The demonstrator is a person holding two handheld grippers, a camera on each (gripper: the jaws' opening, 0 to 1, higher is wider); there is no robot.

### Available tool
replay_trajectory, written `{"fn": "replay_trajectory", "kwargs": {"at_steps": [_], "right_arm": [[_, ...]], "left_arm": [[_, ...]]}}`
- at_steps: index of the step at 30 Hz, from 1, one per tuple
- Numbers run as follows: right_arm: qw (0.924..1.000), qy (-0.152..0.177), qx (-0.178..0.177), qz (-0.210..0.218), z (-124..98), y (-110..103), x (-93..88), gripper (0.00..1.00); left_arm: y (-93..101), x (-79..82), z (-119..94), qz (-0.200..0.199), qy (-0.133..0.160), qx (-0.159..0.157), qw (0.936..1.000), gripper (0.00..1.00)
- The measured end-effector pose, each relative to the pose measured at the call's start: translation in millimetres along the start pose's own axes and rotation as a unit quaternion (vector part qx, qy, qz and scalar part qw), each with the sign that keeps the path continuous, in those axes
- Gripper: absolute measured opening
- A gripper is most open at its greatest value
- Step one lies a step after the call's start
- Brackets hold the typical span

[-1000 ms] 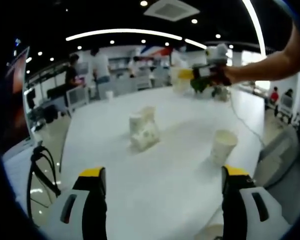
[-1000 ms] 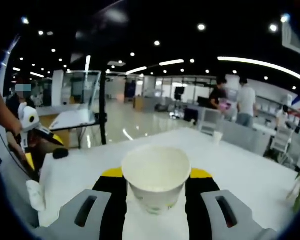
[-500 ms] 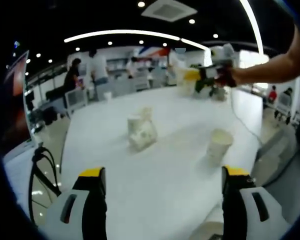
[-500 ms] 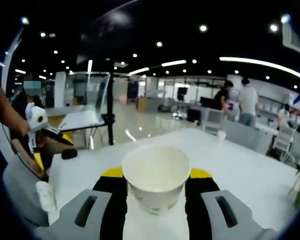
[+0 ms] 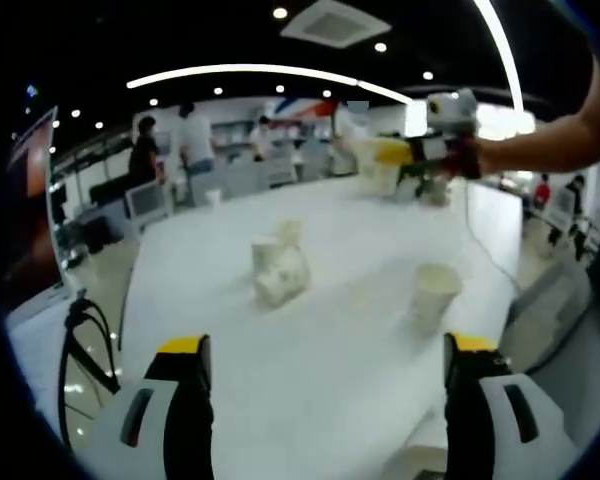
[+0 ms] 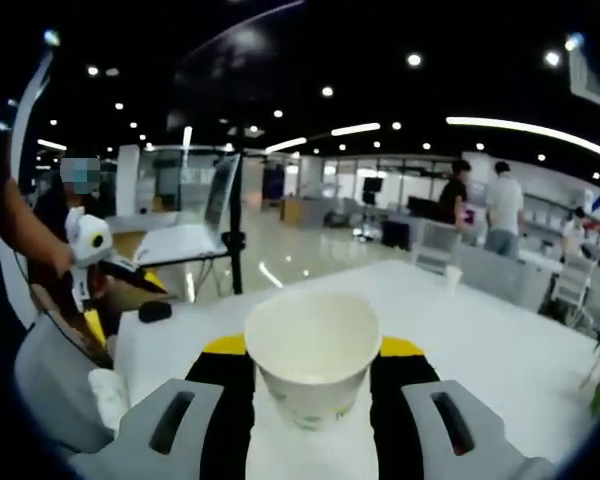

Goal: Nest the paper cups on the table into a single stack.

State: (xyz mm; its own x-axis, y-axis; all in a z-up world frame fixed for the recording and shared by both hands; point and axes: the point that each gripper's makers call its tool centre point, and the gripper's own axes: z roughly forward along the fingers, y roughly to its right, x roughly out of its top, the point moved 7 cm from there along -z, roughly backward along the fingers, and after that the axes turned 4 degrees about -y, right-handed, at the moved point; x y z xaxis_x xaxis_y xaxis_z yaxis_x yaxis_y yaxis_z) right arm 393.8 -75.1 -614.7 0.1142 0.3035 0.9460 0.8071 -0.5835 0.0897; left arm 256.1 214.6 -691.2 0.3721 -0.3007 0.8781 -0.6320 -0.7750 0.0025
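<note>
A: My right gripper [image 6: 311, 375] is clamped on a paper cup [image 6: 311, 365], upright, mouth up, held high above the table [image 5: 330, 330]. In the left gripper view I see that same gripper far off at the upper right, over the far edge. My left gripper [image 5: 325, 400] hangs with its jaws wide apart and nothing between them, low over the near edge.

B: Where does the held cup go?

A: I'd say into the lone standing cup [image 5: 432, 295]. It stands upright, mouth up, on the right part of the table, ahead and right of my left gripper, well apart from the right one. Its axis is vertical, so I judge the held cup must come over it and go straight down. The left gripper is the nearer of the two, but it carries nothing.

B: What else is there?

A: A cluster of cups [image 5: 277, 268] sits mid-table, left of the standing cup; some look upright and at least one seems tipped, too blurred to count. A small cup [image 5: 213, 197] stands at the far left edge. A cable [image 5: 480, 240] runs along the right side. People stand beyond the table. Nothing lies between the held cup and the standing one
</note>
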Motion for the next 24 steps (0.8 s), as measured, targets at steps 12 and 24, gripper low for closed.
{"fn": "replay_trajectory", "kwargs": {"at_steps": [12, 24], "right_arm": [[1.0000, -0.002, 0.004, 0.006, -9.1, -14.5, -1.1, 0.42], [0.9999, 0.001, 0.009, 0.008, -19.5, -29.8, 2.5, 0.42]], "left_arm": [[4.2, 2.8, -1.0, 0.007, 0.003, -0.011, 0.9999, 0.96], [4.9, 4.6, -3.2, 0.010, 0.006, -0.015, 0.9998, 0.96]]}}
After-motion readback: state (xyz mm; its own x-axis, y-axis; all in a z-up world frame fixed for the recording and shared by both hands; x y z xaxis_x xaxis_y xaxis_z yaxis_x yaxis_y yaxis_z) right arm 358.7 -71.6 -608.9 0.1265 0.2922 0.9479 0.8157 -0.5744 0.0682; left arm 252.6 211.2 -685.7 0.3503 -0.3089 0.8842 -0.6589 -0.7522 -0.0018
